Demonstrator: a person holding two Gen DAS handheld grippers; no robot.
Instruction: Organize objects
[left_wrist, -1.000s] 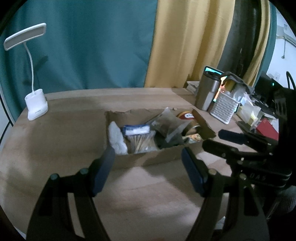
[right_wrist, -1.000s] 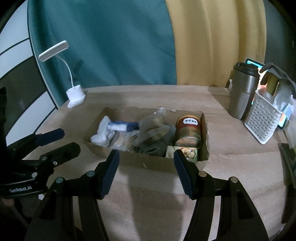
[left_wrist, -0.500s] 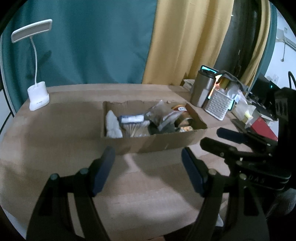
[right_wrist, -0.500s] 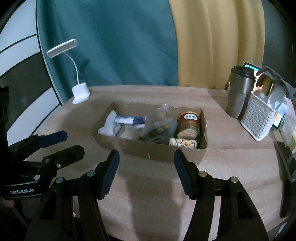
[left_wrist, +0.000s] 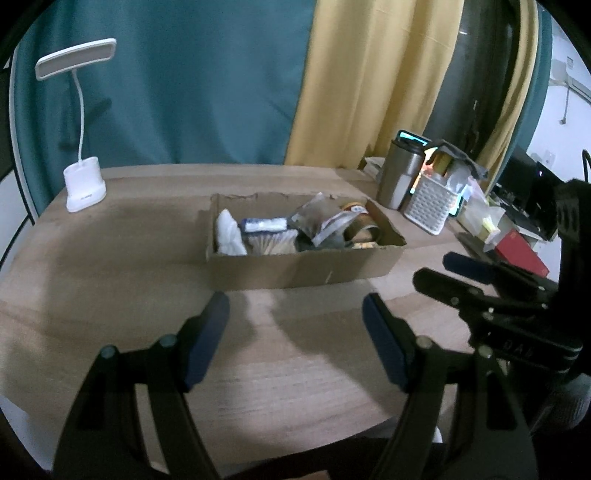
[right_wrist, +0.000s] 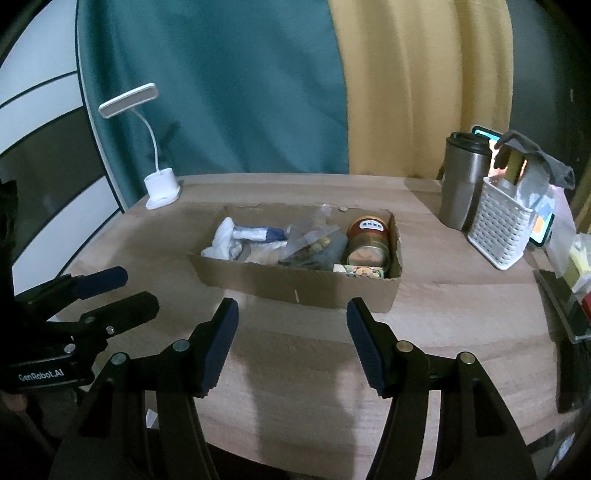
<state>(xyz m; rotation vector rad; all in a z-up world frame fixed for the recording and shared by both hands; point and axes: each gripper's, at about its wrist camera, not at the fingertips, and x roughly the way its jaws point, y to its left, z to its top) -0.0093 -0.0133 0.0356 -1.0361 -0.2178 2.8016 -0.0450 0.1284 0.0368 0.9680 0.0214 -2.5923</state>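
- Both views are dim, with a cool, bluish cast.
- The brightest spot is a glowing screen (right_wrist: 487, 134) at right; the wall is pale in the left view's upper right.
- Soft shadows of the jaws fall on the bench (left_wrist: 110, 258) in the lower centre.
- Fisheye bending curves the edges; the corners are black.
- Slight blur softens everything.
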